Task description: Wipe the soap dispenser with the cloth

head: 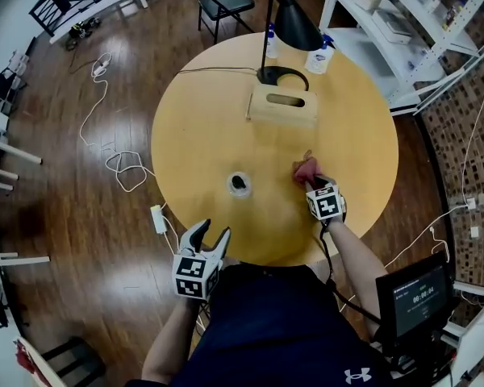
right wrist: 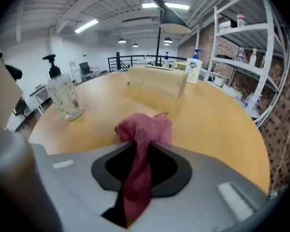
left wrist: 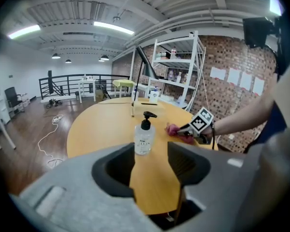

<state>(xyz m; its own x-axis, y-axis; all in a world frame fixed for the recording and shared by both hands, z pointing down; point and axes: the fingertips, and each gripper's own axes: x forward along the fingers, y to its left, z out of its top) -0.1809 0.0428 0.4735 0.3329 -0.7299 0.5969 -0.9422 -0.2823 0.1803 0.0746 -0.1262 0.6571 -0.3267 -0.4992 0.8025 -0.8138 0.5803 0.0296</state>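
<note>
A clear soap dispenser (head: 239, 185) with a black pump stands upright near the middle of the round wooden table (head: 210, 135). To its right a red cloth (head: 306, 170) lies bunched on the tabletop. My right gripper (head: 316, 182) is shut on the cloth (right wrist: 142, 132), which runs as a pinched strip between the jaws; the dispenser (right wrist: 63, 98) stands apart at the left. My left gripper (head: 210, 239) hangs open and empty over the table's near edge. The left gripper view shows the dispenser (left wrist: 144, 135) well beyond the jaws, with the cloth (left wrist: 174, 129) and right gripper (left wrist: 186, 129) to its right.
A wooden tissue box (head: 282, 106), a black desk lamp (head: 294, 24) and two pump bottles (head: 319, 55) stand at the table's far side. White shelves (head: 403, 22) are at the back right, and a chair (head: 226, 5) is behind the table. Cables (head: 129, 172) and a power strip (head: 158, 218) lie on the floor at the left.
</note>
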